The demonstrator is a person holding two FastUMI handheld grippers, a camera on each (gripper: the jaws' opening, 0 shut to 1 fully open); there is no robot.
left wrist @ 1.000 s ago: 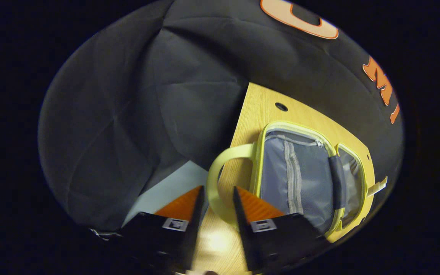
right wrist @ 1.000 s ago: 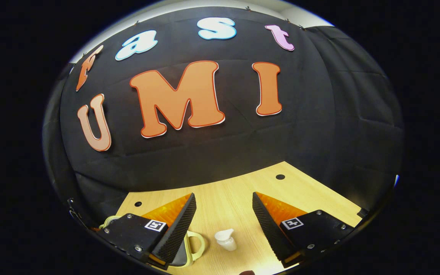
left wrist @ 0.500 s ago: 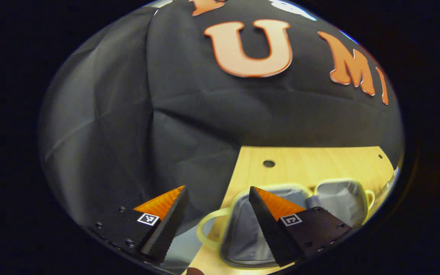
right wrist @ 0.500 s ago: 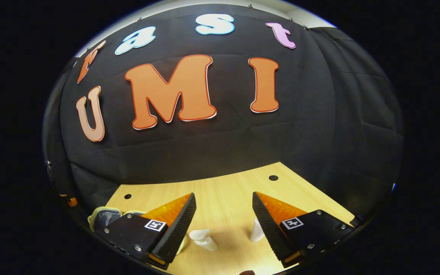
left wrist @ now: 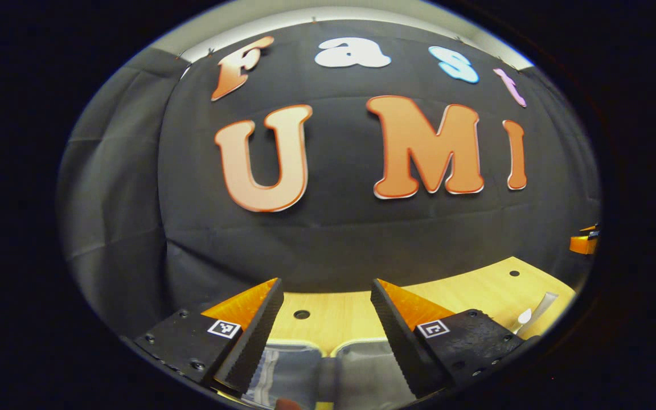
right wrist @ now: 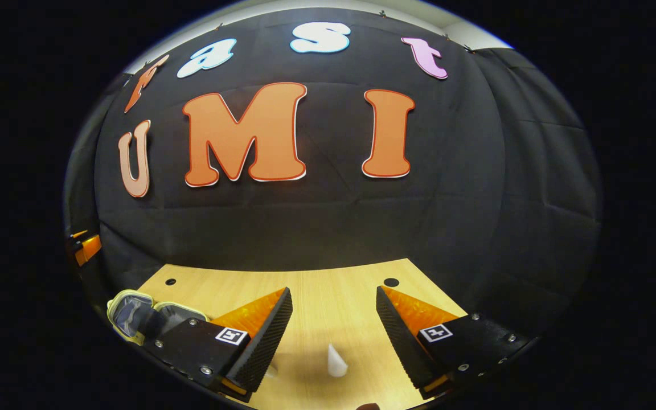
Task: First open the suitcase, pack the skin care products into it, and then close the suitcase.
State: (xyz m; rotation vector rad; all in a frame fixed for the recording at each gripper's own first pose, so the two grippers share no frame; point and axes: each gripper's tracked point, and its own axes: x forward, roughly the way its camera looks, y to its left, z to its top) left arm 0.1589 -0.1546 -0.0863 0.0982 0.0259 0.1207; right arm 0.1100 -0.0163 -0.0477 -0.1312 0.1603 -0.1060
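The yellow suitcase [left wrist: 305,370] lies open on the wooden table [left wrist: 339,316], its grey lining showing between and below my left gripper's fingers. My left gripper [left wrist: 325,302] is open above it and holds nothing. In the right gripper view the same suitcase [right wrist: 131,313] sits at the far left of the table [right wrist: 328,290]. A small white skin care container [right wrist: 335,361] stands on the table between the fingers of my right gripper [right wrist: 333,310], which is open and apart from it. Two white skin care items [left wrist: 533,313] lie at the right edge of the left gripper view.
Small round holes [right wrist: 390,282] mark the tabletop near its back edge. The black cloth wall rises right behind the table. An orange part of the other gripper [left wrist: 584,244] shows at the far right of the left gripper view and another [right wrist: 86,249] at the far left of the right gripper view.
My left gripper let go of the suitcase handle, opened and swung up and right to face the wall. The right gripper view panned right, so the white container now sits between its fingers.
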